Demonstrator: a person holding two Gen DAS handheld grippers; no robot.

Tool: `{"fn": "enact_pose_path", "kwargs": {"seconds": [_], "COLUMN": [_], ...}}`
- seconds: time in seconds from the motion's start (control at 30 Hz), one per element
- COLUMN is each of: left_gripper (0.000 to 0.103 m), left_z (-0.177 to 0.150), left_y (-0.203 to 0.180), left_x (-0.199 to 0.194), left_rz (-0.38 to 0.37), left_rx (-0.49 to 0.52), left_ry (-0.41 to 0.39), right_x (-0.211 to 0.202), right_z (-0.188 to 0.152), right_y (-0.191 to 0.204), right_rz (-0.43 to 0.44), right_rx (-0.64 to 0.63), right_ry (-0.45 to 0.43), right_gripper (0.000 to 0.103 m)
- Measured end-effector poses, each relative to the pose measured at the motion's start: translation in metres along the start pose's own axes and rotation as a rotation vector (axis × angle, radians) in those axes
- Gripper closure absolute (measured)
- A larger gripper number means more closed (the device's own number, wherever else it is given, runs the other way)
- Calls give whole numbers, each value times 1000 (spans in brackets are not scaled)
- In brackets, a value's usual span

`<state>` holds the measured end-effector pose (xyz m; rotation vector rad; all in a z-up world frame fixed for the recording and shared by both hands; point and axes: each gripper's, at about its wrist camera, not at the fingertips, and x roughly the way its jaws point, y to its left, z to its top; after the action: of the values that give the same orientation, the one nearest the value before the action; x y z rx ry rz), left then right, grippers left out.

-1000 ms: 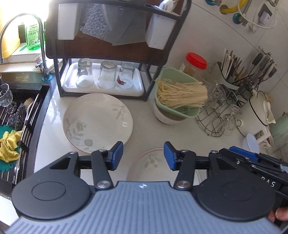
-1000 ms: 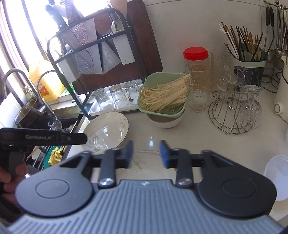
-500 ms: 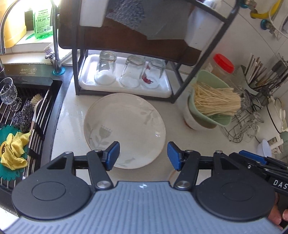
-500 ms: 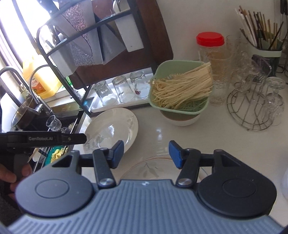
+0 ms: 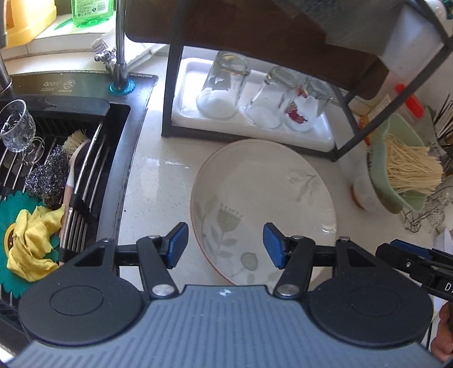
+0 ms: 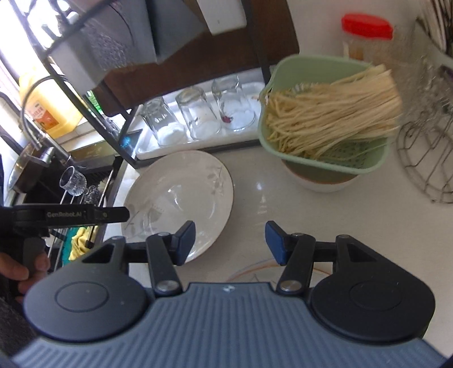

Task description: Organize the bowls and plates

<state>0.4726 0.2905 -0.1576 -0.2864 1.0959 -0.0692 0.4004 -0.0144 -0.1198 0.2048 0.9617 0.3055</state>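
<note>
Readable writing first: in my right wrist view the left gripper's body (image 6: 70, 215) carries white lettering "GenRobot.AI"; the yellow jug (image 6: 49, 104) by the window has an orange label I cannot read. In my left wrist view the black sink rim (image 5: 56, 85) shows a pale mark that looks like "opon", with smaller print below it too fine to make out, and the green bottle (image 5: 92, 11) on the sill bears illegible print. The task's item, a cream plate (image 5: 263, 198) with a thin reddish edge and grey-green leaf and flower motifs, lies flat on the white counter (image 5: 158, 181), just in front of the black rack's white tray (image 5: 317, 138), where three glasses (image 5: 223, 90) stand upside down. The left gripper (image 5: 225, 245) hangs over the plate's near rim with its blue-padded fingers (image 5: 177, 245) apart and not touching it. The right gripper (image 6: 230, 243) has its fingers apart over bare counter, empty, just right of the same plate (image 6: 181, 195). A second plate (image 6: 254, 271) with an orange line shows partly beneath it. A green colander of pale noodles (image 6: 325, 113) sits on a white bowl (image 6: 320, 184) near the plates.
</note>
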Motion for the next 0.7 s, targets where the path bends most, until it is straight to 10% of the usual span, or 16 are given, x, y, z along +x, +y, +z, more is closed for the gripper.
{"fn": "enact_pose_path", "kwargs": {"seconds": [0.27,0.7], "left_gripper": [43,78], "left_z": [16,25], "left_y": [18,32], "left_x": [36,61], "left_rz": [5,-77], "left_rx": [38,19], "left_ry": [54,76], "right_x": [48,86], "right_z": [9,9], "right_y": [-4,-15], "right_rz": [4,10], "right_rx": [60,183], "right_ry": [38,79], "right_gripper": [60,85]}}
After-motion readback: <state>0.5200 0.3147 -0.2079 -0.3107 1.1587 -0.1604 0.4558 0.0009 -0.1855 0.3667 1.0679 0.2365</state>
